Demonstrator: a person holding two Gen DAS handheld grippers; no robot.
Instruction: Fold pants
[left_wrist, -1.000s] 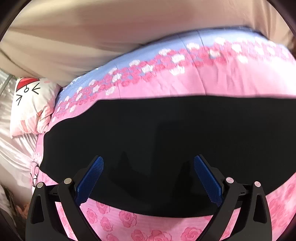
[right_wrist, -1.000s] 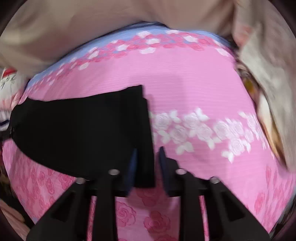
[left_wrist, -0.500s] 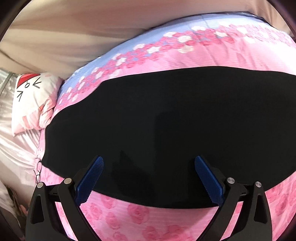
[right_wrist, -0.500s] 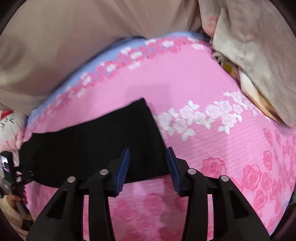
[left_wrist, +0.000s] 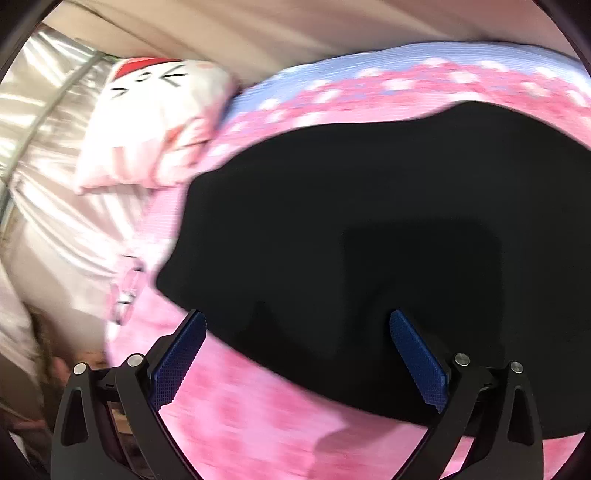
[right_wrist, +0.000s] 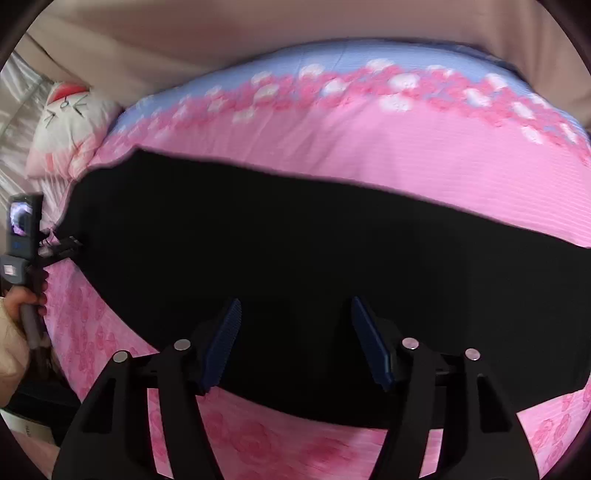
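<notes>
On the pink floral bed (right_wrist: 369, 155), black pants (right_wrist: 295, 251) lie flat in a long band, apparently part-folded, beneath the left gripper (left_wrist: 295, 354) and right gripper (right_wrist: 295, 339), jaws spread, the right's just widened, gripping nothing.

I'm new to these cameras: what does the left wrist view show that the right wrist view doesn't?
Only the left wrist view shows the open left gripper from behind, at the pants' end. Only the right shows the right gripper, jaws just opening with nothing between them, and a hand holding the other camera. Both show black pants on a pink floral bedspread and a cat-face pillow.
</notes>
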